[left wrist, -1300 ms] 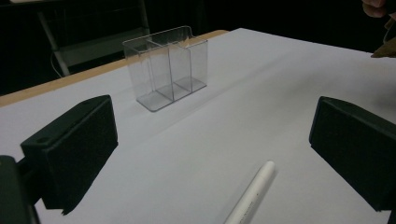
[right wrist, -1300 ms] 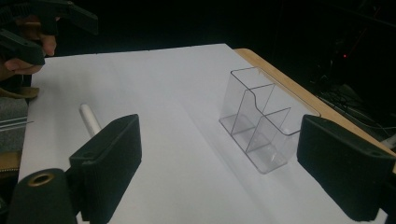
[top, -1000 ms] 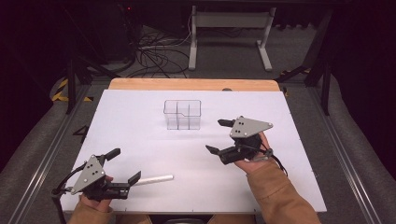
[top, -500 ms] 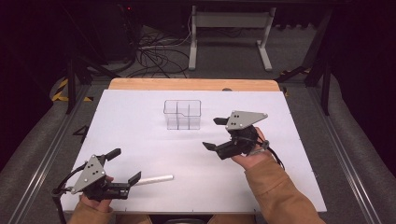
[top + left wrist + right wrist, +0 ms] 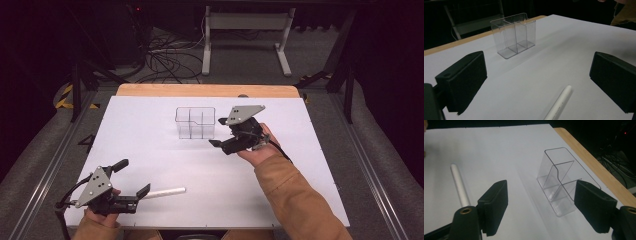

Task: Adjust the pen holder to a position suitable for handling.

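The clear plastic holder (image 5: 195, 122) stands upright toward twelve o'clock on the table (image 5: 310, 165). At its three o'clock the right gripper (image 5: 216, 132) has just been closing its jaws, half open with nothing between them. It looks light, stiff and slippery; a wall near the rim seems the best hold. At seven o'clock the left gripper (image 5: 131, 176) gapes empty beside a white pen (image 5: 165, 192).
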The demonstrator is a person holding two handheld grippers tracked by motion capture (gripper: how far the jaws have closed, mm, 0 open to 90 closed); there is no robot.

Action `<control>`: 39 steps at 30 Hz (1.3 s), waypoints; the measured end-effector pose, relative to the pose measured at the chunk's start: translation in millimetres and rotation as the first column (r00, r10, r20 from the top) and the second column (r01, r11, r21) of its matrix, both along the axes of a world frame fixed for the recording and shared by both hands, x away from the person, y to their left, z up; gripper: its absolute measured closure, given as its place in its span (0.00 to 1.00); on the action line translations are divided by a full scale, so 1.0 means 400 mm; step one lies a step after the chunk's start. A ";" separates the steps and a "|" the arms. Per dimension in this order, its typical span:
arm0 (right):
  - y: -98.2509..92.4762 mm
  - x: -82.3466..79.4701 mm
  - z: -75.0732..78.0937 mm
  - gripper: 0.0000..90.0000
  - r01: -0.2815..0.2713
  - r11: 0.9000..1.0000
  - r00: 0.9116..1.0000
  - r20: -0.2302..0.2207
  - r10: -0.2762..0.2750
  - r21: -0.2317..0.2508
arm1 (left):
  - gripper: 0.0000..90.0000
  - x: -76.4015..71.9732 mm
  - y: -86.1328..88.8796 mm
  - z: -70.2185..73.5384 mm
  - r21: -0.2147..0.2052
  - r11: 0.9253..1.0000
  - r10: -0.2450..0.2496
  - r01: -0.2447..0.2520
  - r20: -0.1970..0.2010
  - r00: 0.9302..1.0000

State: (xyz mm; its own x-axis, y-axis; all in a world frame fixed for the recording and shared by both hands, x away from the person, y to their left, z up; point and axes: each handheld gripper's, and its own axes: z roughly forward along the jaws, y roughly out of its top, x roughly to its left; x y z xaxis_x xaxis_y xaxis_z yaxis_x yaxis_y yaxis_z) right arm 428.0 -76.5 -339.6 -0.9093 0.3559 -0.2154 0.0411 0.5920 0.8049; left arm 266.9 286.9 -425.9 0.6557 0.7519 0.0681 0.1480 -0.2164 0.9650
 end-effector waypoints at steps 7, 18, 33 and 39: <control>0.034 0.048 -0.010 0.35 0.004 0.999 1.000 -0.021 -0.005 -0.035 | 0.02 0.003 -0.003 -0.001 -0.004 1.000 -0.003 0.003 -0.005 1.000; 0.079 0.103 -0.031 0.37 -0.010 1.000 0.997 -0.082 0.009 -0.008 | 0.02 0.004 -0.003 -0.001 -0.003 1.000 -0.007 0.007 -0.006 1.000; 0.125 0.162 -0.064 0.41 -0.002 0.999 0.998 -0.066 -0.002 -0.052 | 0.02 0.006 -0.002 -0.002 0.004 1.000 -0.015 0.015 -0.007 1.000; 0.144 0.183 -0.091 0.45 0.010 0.998 0.997 -0.071 -0.015 -0.066 | 0.02 0.009 0.002 -0.002 -0.019 1.000 -0.015 0.015 -0.012 1.000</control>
